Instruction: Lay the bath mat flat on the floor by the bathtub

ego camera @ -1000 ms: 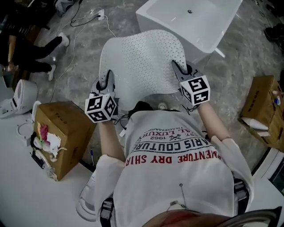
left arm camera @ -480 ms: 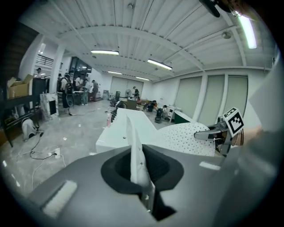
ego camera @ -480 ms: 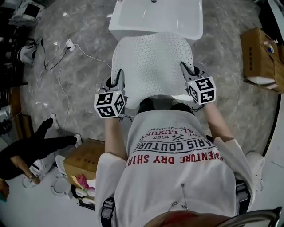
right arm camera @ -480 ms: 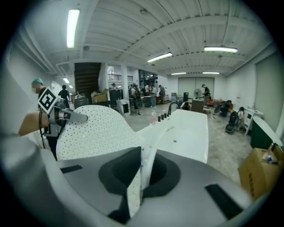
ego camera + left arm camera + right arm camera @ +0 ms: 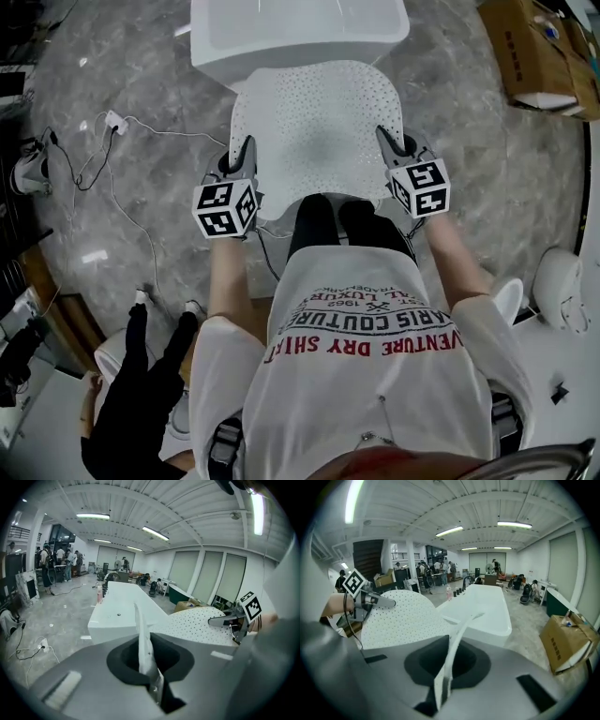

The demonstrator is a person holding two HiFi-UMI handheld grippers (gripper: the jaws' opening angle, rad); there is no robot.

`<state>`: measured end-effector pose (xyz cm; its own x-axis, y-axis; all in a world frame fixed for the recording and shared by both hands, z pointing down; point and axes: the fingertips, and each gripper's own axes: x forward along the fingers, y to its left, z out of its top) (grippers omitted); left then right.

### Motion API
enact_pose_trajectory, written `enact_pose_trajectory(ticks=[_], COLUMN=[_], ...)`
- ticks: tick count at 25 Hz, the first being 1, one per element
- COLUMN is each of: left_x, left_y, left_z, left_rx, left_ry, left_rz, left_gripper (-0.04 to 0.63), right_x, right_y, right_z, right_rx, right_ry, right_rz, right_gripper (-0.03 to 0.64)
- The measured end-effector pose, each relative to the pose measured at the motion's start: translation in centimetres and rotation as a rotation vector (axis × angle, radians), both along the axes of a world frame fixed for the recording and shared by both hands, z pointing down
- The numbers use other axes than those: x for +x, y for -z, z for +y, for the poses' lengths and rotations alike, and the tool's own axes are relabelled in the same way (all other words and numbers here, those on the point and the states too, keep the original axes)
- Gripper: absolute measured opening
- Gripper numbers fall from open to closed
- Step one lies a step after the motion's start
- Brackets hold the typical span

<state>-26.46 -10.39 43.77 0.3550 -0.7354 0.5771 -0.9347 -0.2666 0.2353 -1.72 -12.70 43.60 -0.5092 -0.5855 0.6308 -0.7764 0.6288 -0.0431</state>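
A white perforated bath mat [image 5: 317,131] hangs spread in the air between my two grippers, its far edge reaching the white bathtub [image 5: 291,33] at the top of the head view. My left gripper [image 5: 242,159] is shut on the mat's left edge, and my right gripper [image 5: 389,145] is shut on its right edge. In the left gripper view a thin fold of the mat [image 5: 142,639] stands pinched between the jaws, with the bathtub [image 5: 117,609] beyond. The right gripper view shows the same pinch on the mat [image 5: 449,667], the bathtub [image 5: 485,604] ahead.
Grey marbled floor surrounds the tub. A cardboard box [image 5: 539,47] sits at the upper right, also visible as the box [image 5: 565,641] beside the tub. Cables and a power strip [image 5: 112,122] lie on the left. A person in black [image 5: 141,375] stands at lower left.
The view has swung round, so the bathtub now lies straight ahead of the mat. Both grippers keep their hold on the mat's edges. The box at the left has left the view.
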Motion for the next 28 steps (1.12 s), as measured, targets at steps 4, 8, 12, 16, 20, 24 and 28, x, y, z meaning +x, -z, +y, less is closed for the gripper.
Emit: enact_pose_trajectory(ticks=[4, 8, 12, 16, 20, 24, 28], left_x=[0.3, 0.0, 0.4, 1.5, 2.0, 1.8, 1.5], left_y=[-3.3, -8.7, -14.1, -19.8, -27.4, -35.4, -43.4], left_z=[-0.3, -0.5, -1.9, -2.8, -3.9, -5.0, -6.0], left_rx=[-0.024, -0.093, -0.119, -0.104, -0.081, -0.072, -0.084], left_ry=[-0.019, 0.004, 0.018, 0.002, -0.032, -0.023, -0.015], left_rz=[-0.025, -0.022, -0.036, -0.068, -0.150, -0.149, -0.150], left_gripper=[0.020, 0.020, 0.020, 0.020, 0.020, 0.020, 0.020], right_x=[0.9, 1.6, 2.5, 3.7, 4.7, 4.5, 3.9], right_y=[-3.0, -7.5, -12.8, -18.7, -27.1, -35.4, -43.2], right_z=[-0.3, -0.7, -2.1, -3.3, -4.5, -5.8, -7.3], right_rx=[-0.044, -0.113, -0.137, -0.140, -0.145, -0.187, -0.182], right_ry=[-0.052, -0.095, -0.105, -0.098, -0.087, -0.120, -0.115], right_rz=[-0.001, -0.004, 0.004, 0.009, 0.025, -0.032, -0.036], right_gripper=[0.014, 0.014, 0.014, 0.014, 0.014, 0.014, 0.014])
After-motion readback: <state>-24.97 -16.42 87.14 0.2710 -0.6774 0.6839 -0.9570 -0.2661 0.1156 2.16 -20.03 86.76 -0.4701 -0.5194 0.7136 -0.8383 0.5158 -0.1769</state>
